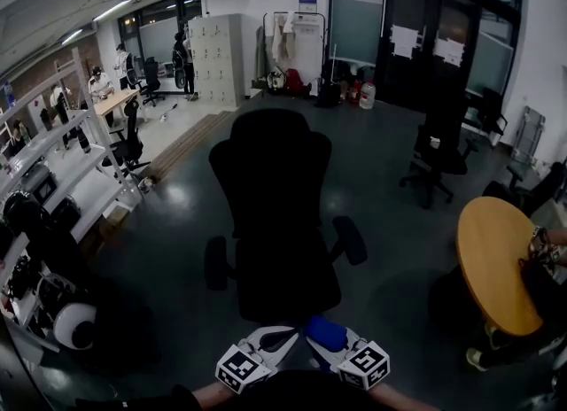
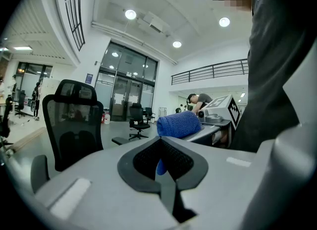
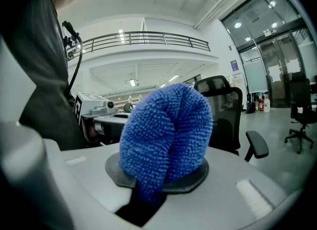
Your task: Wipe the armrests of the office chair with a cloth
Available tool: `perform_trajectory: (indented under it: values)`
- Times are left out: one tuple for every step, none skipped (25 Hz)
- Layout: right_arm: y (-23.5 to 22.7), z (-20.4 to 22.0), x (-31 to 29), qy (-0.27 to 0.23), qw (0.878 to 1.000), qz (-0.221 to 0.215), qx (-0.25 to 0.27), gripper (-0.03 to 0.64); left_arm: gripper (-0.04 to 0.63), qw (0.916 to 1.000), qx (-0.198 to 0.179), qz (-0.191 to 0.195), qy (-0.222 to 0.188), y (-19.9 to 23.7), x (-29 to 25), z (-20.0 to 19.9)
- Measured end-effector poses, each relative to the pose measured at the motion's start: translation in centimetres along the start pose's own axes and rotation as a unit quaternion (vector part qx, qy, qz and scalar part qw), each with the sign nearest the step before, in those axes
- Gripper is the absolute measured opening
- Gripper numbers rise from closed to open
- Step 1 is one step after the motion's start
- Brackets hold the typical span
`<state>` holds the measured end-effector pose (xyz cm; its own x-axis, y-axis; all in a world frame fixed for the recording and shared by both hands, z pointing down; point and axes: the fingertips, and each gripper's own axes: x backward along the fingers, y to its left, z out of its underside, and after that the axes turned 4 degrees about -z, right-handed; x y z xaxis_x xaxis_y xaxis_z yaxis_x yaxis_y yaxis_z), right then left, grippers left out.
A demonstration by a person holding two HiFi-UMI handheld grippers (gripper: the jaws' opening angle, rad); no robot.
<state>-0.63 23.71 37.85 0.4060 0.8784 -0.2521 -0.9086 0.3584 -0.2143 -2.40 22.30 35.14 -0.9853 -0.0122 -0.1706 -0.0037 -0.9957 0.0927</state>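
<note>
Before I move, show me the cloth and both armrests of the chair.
cloth (image 3: 166, 130): right gripper view, middle of the blue fold.
armrest on the left (image 1: 216, 264): head view, top of its pad.
armrest on the right (image 1: 349, 239): head view, top of its pad.

Round wooden table (image 1: 496, 263) at right, white shelving (image 1: 62, 161) at left, lockers (image 1: 215, 59) beyond, spare chair (image 1: 438, 152) before dark doors (image 1: 425, 37)

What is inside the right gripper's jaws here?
A folded blue cloth, clamped in the right gripper. Its bulge covers the jaw tips and part of the office chair beyond; its pinched end is hidden.
</note>
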Motion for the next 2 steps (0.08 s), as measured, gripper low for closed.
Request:
perform_trajectory:
  values:
    - [0.05,-0.01,-0.06,0.0,1.0,0.001,0.0,0.086,0.017,1.0,0.0,0.0,0.0,0.05,0.09,0.02]
    - [0.1,-0.01,-0.11,0.0,1.0,0.002,0.0,0.086,0.017,1.0,0.0,0.0,0.0,0.09,0.17,0.03]
